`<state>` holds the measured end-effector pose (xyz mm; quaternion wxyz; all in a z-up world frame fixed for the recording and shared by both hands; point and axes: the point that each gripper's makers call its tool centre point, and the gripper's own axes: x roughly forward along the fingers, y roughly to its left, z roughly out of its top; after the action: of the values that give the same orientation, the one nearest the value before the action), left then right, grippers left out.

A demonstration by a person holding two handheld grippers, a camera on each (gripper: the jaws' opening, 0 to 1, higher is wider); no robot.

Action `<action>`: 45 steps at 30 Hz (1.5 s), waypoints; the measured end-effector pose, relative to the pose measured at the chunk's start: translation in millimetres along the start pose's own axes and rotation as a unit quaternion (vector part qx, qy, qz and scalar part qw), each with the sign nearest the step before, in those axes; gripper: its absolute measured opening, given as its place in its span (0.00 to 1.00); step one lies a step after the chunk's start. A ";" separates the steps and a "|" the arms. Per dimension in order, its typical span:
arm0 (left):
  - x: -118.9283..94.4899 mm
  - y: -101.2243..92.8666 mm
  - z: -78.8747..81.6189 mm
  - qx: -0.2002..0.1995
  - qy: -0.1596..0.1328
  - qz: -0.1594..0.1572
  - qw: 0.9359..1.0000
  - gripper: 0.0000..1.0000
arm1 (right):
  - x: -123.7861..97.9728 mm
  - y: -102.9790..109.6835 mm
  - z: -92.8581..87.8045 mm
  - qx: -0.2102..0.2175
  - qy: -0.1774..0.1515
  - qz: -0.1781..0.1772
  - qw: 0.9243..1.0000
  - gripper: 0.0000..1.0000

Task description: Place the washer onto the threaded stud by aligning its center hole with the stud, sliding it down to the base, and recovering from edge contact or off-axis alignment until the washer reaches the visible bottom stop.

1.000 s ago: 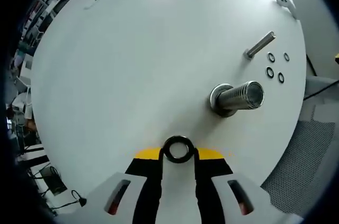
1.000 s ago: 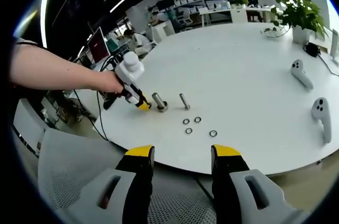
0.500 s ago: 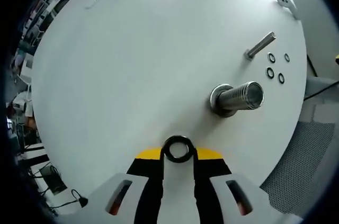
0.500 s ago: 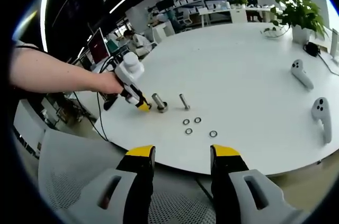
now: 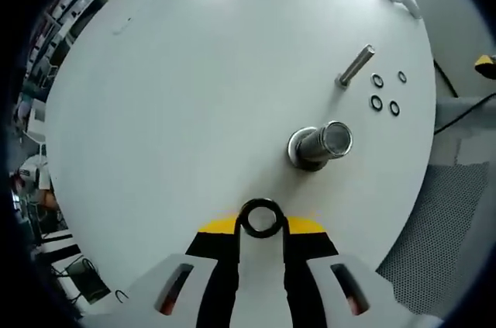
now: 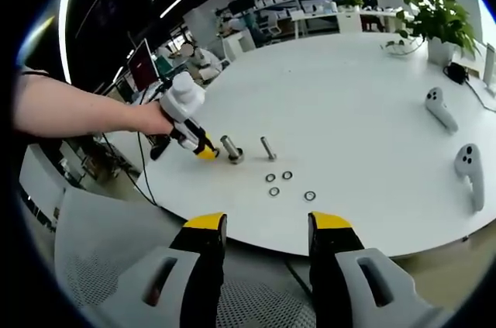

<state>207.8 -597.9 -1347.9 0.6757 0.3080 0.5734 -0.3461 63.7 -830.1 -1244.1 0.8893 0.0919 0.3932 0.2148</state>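
My left gripper (image 5: 260, 223) is shut on a black washer (image 5: 260, 218), held above the white table. The thick threaded stud (image 5: 319, 144) with its round base flange stands ahead and to the right of the washer, clear of it. In the right gripper view the left gripper (image 6: 203, 150) hangs just left of the same stud (image 6: 232, 150), held by a person's hand. My right gripper (image 6: 263, 232) is open, off the table's near edge, with nothing between its jaws.
A thin bolt (image 5: 355, 65) stands beyond the stud, with several loose black washers (image 5: 385, 94) beside it. Two white controllers (image 6: 455, 138) lie at the table's right side. A potted plant (image 6: 435, 22) stands at the far right. A mesh chair (image 5: 434, 227) sits beyond the table edge.
The left gripper has lifted and drawn back a little with the washer, so the stud looks smaller and more end-on. The right gripper has held still.
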 end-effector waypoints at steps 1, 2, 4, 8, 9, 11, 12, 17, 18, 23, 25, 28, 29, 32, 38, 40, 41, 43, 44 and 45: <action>-5.6 2.2 5.3 0.012 -0.010 0.003 1.000 0.18 | 0.0 0.0 0.1 0.000 0.000 0.000 1.000 0.44; -9.9 1.9 8.4 0.018 -0.015 0.003 1.000 0.18 | 0.0 -0.1 0.1 0.000 0.000 0.000 1.000 0.44; -20.2 1.6 14.9 0.029 -0.025 0.001 0.999 0.18 | -0.2 -0.7 0.3 0.003 -0.001 -0.001 1.000 0.44; -34.7 0.3 22.9 0.055 -0.031 0.002 0.998 0.18 | 0.1 -0.6 -0.5 0.002 0.001 -0.002 1.000 0.44; -36.9 0.6 24.7 0.059 -0.032 0.002 0.998 0.18 | 0.1 -0.4 -0.4 0.002 0.001 -0.001 1.000 0.44; -43.5 -1.4 30.0 0.065 -0.038 0.002 0.997 0.18 | 0.0 -0.4 0.0 0.002 -0.001 -0.001 1.000 0.44; -45.8 -3.0 33.1 0.069 -0.040 0.001 0.997 0.18 | -0.1 -0.5 0.3 0.003 -0.002 -0.001 1.000 0.44; -47.7 -17.9 43.9 0.096 -0.041 -0.009 0.994 0.18 | -0.1 -0.8 0.7 0.004 -0.003 -0.001 1.000 0.44; -48.1 -22.7 46.3 0.101 -0.041 -0.011 0.994 0.18 | 0.0 -0.7 0.4 0.003 -0.002 0.000 1.000 0.44; -42.9 -33.8 54.6 0.124 -0.037 -0.016 0.991 0.18 | -0.6 -0.8 0.7 0.004 -0.004 -0.001 1.000 0.44; -41.0 -35.2 56.3 0.126 -0.034 -0.020 0.991 0.18 | -0.6 -1.0 0.9 0.005 -0.004 -0.001 1.000 0.44; -39.1 -37.2 58.4 0.131 -0.030 -0.021 0.991 0.18 | -0.8 -0.8 1.3 0.005 -0.005 -0.001 1.000 0.44; -37.3 -37.7 59.1 0.134 -0.029 -0.022 0.990 0.18 | -0.8 -0.8 1.3 0.005 -0.006 -0.001 1.000 0.44; -35.9 -41.8 58.1 0.140 -0.024 -0.025 0.990 0.18 | -0.7 -1.3 2.0 0.006 -0.008 -0.002 1.000 0.44; -29.8 -42.2 60.6 0.155 -0.015 -0.020 0.988 0.18 | -1.0 -1.1 2.4 0.007 -0.009 -0.001 1.000 0.44; -23.2 -41.5 60.2 0.159 -0.008 -0.020 0.987 0.18 | -1.0 -1.0 2.4 0.007 -0.009 -0.001 1.000 0.44; -20.1 -41.3 60.0 0.160 -0.005 -0.020 0.987 0.18 | -1.1 -1.2 2.6 0.007 -0.009 -0.001 1.000 0.44; -16.2 -41.8 58.9 0.160 0.000 -0.019 0.987 0.18 | -1.1 -1.1 2.9 0.007 -0.010 -0.001 1.000 0.44; -11.5 -41.8 58.2 0.163 0.004 -0.018 0.986 0.18 | -1.0 -0.8 2.8 0.006 -0.009 -0.001 1.000 0.44; -8.1 -41.7 57.8 0.164 0.006 -0.018 0.986 0.18 | -0.8 -0.2 2.5 0.003 -0.008 0.000 1.000 0.44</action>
<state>205.2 -667.8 -1331.9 0.6061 0.4067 0.5184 -0.4455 65.1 -830.6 -1241.9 0.8920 0.0965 0.3867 0.2131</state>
